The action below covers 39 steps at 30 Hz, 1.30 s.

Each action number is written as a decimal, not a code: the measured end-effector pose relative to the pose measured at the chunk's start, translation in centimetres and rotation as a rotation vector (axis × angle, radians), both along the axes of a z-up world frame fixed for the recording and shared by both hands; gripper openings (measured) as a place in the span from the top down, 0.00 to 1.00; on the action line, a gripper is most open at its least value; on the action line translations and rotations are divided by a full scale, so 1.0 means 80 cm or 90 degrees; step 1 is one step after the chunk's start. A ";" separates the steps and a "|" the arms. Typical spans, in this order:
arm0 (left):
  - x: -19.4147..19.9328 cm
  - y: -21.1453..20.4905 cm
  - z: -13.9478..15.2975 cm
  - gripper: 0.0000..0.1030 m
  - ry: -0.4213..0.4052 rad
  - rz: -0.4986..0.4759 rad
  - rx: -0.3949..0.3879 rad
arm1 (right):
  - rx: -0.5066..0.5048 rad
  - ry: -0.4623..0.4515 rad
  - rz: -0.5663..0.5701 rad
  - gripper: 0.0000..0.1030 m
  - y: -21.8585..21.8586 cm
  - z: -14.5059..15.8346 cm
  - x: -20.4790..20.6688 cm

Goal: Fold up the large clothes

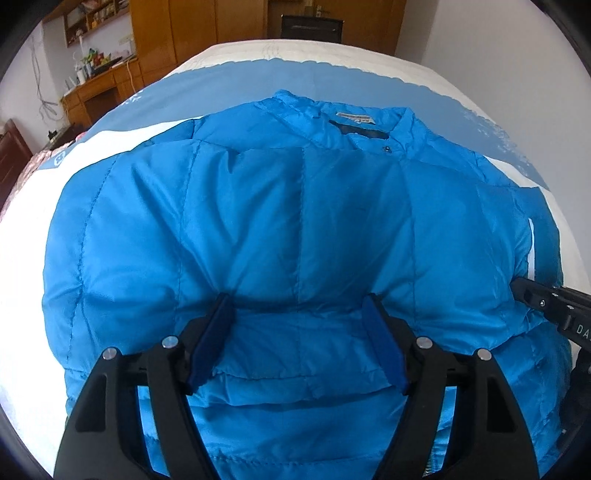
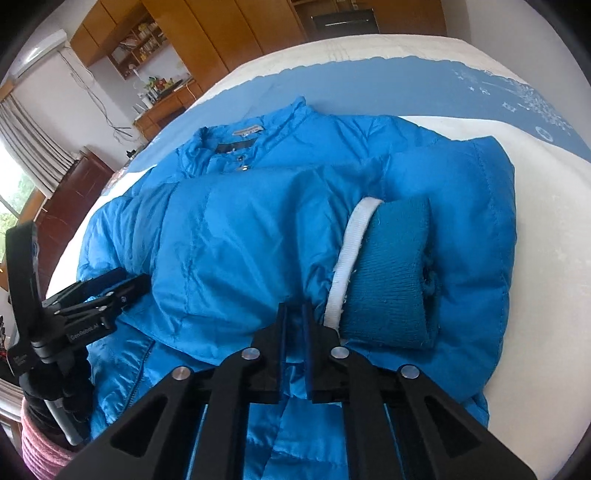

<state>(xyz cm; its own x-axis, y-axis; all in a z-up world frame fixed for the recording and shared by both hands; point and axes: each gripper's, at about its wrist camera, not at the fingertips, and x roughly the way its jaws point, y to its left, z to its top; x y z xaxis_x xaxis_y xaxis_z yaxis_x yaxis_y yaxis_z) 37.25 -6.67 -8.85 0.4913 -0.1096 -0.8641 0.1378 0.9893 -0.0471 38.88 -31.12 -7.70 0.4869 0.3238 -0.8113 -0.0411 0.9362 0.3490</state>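
Observation:
A bright blue puffer jacket (image 1: 295, 221) lies on the bed, collar at the far end, a sleeve folded across its front. It also shows in the right wrist view (image 2: 258, 229), where the sleeve's knit cuff (image 2: 391, 277) with a white band lies on top. My left gripper (image 1: 299, 306) is open, its pads spread wide and resting on the sleeve. My right gripper (image 2: 294, 314) is shut on jacket fabric beside the cuff. The right gripper also shows at the right edge of the left wrist view (image 1: 517, 286), and the left gripper at the left of the right wrist view (image 2: 142, 282).
The bed (image 1: 332, 77) has a blue and white cover. Wooden wardrobes (image 1: 199, 29) and a desk with shelves (image 1: 99, 88) stand behind it. A dark chair (image 1: 312, 27) stands at the far end. White bedding (image 2: 546, 258) lies to the right of the jacket.

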 end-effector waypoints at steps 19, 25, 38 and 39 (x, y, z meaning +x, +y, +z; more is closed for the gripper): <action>-0.338 0.241 0.018 0.19 0.022 0.170 -0.074 | 0.169 -0.044 0.033 0.44 -0.085 0.027 -0.359; -0.377 0.242 -0.001 0.18 0.012 0.171 -0.188 | 0.229 0.000 0.032 0.39 -0.073 -0.003 -0.392; -0.364 0.203 -0.002 0.80 0.009 0.161 -0.211 | 0.249 0.027 0.056 0.84 -0.041 -0.034 -0.381; -0.367 0.206 0.000 0.82 0.007 0.164 -0.225 | 0.245 0.016 0.064 0.87 -0.041 -0.028 -0.385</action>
<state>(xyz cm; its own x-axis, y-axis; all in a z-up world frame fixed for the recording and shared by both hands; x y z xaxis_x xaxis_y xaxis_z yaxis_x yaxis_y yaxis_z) 7.88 9.83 -8.82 0.5329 -0.2737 -0.8007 -0.1141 0.9144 -0.3885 8.08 -34.36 -9.96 0.4189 0.6522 -0.6318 -0.1137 0.7280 0.6761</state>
